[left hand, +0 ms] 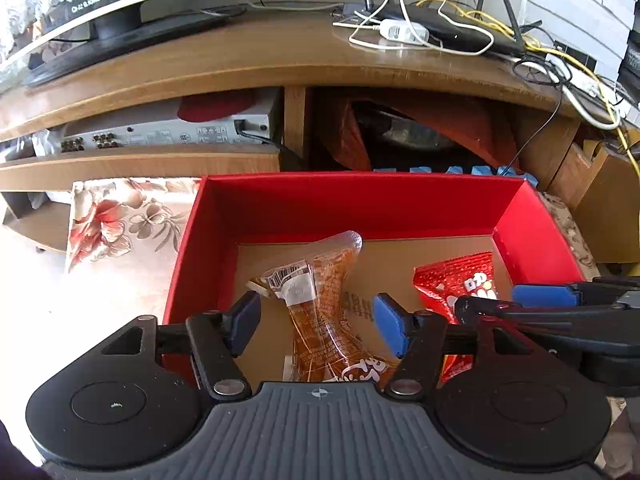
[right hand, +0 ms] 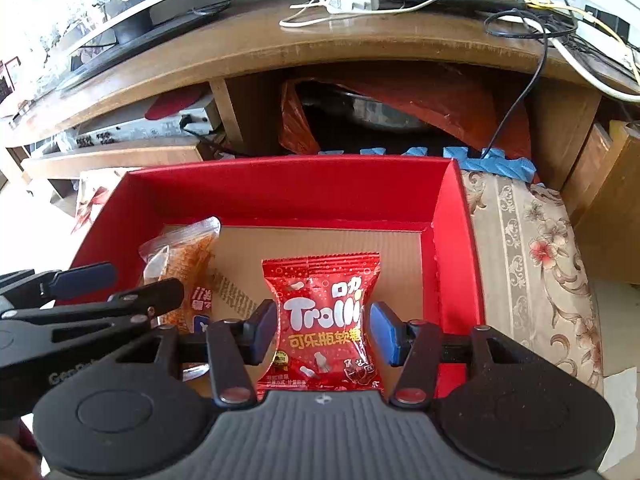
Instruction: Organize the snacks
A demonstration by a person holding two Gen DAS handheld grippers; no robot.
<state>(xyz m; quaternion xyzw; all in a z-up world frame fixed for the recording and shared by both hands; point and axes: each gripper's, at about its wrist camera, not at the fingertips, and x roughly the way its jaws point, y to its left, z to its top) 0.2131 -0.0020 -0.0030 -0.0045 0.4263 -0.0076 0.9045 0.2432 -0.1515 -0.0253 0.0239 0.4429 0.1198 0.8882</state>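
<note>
While both tools are held over the box, the scene is laid out thus:

Red box [left hand: 360, 208]: open-topped, with a bare cardboard floor; it is set on a floral-patterned cloth [right hand: 536, 240] in front of a wooden TV stand [left hand: 280, 60].

Left tool [left hand: 316, 326]: seen released — its blue pads are spread either side of the orange snack packet [left hand: 320, 304], and no contact can be made out.

Orange snack packet: laid on the box floor toward the left wall, a clear wrapper with a white barcode label at one end.

Right tool [right hand: 322, 332]: its pads are set just beside the two edges of the Trolli gummy packet [right hand: 324, 312] — whether the packet is being squeezed cannot be told.

Trolli gummy packet: red foil, printed face up, placed on the box floor to the right of the orange packet.

Stand top: a router [left hand: 452, 28], a white adapter [left hand: 400, 32] and tangled yellow, white and black cables are carried there.
</note>
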